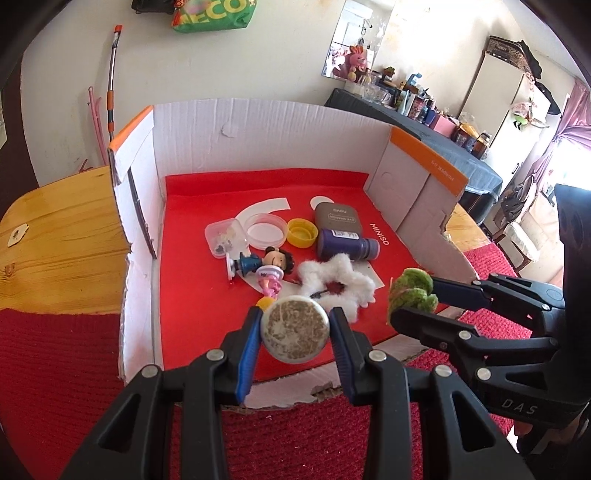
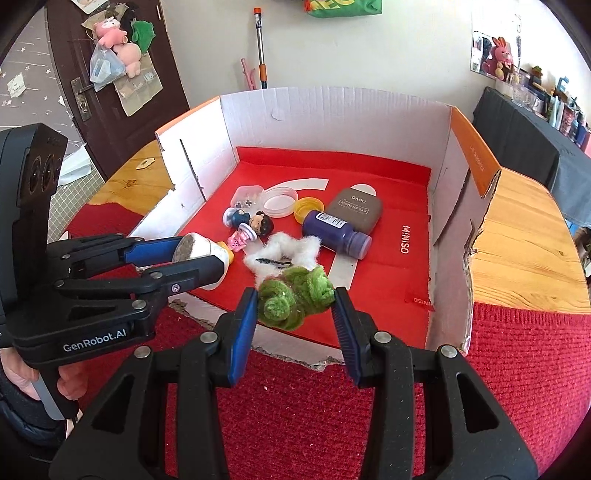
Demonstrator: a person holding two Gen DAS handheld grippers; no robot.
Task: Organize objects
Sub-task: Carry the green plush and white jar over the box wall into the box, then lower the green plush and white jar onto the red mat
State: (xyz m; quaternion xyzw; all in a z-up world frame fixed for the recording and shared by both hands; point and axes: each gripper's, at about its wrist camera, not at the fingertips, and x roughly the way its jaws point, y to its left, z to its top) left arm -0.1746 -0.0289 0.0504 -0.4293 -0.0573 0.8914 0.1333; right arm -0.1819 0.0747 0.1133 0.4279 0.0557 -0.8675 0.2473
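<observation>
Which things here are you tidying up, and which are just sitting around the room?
Being tidied:
white bottle in the left tongs
green yarn scrunchie in the right tongs
cardboard box
white fluffy scrunchie
purple bottle
doll figures

Just lying about:
pink bunny plush
mop handle
green bag

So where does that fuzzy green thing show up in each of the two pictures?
Left wrist view: green yarn scrunchie at right of centre, pinched in the right gripper.
Right wrist view: low centre, between that gripper's blue pads.
Shared landmark: the white fluffy scrunchie just beyond it in the cardboard box.
</observation>
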